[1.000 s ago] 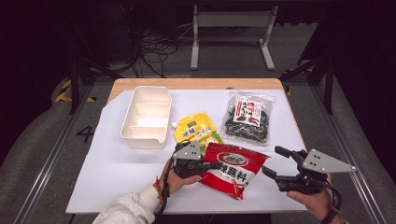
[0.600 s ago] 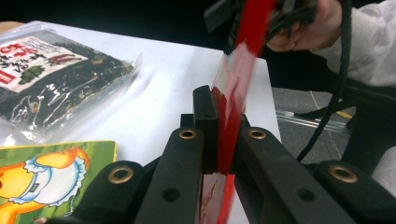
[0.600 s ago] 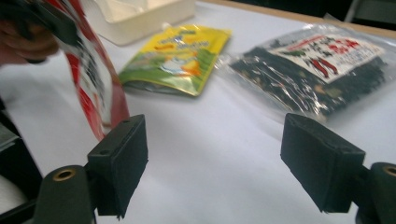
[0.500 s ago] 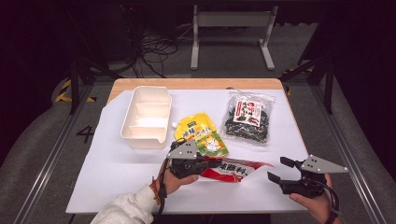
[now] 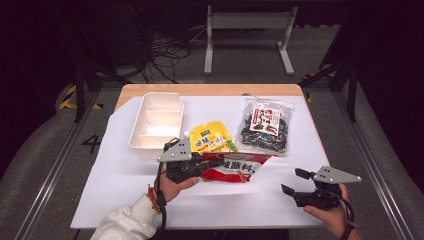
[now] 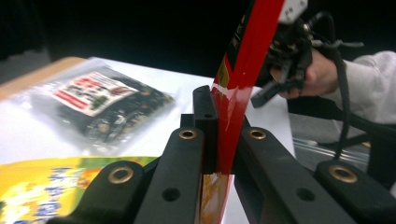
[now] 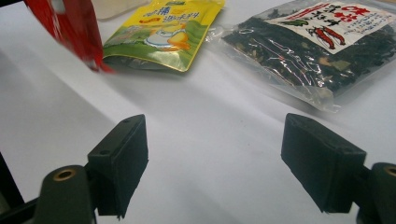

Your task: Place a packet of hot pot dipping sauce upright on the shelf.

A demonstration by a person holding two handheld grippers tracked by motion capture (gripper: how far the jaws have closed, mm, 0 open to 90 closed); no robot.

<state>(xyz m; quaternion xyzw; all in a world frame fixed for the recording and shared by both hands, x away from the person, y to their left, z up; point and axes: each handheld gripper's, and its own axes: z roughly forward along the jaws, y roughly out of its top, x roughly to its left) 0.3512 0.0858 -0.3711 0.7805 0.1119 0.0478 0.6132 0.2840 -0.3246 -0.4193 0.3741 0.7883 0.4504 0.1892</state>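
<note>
Red, flat plastic food packet with white lettering (image 5: 231,167) pinched at one edge by the left gripper (image 5: 196,165), near the front middle of the white-covered table (image 5: 120,175). In the high view the packet runs out to the right of that gripper, its near edge close to or on the white sheet and its upper face tipped toward the camera. In the left gripper view the two black jaws stand pressed together on the packet (image 6: 236,84), which rises edge-on from between them, up and to the right, and leaves the frame at the top.

The right gripper (image 5: 299,186) sits low over the front right of the table, well apart from the red packet, held in a hand (image 5: 330,216). Its jaws are spread wide with nothing between them; in the right gripper view, bare white sheet shows in the gap between the two black pads (image 7: 123,154), and the red packet (image 7: 70,28) appears at the upper left.

Behind the red packet lies a yellow and green glossy pouch (image 5: 212,137), just beside it. To the right of this pouch lies a clear plastic bag of dark dried contents with a red and white label (image 5: 264,126). A cream, rectangular, compartmented plastic tray (image 5: 156,122) stands at the back left, behind the left gripper.
</note>
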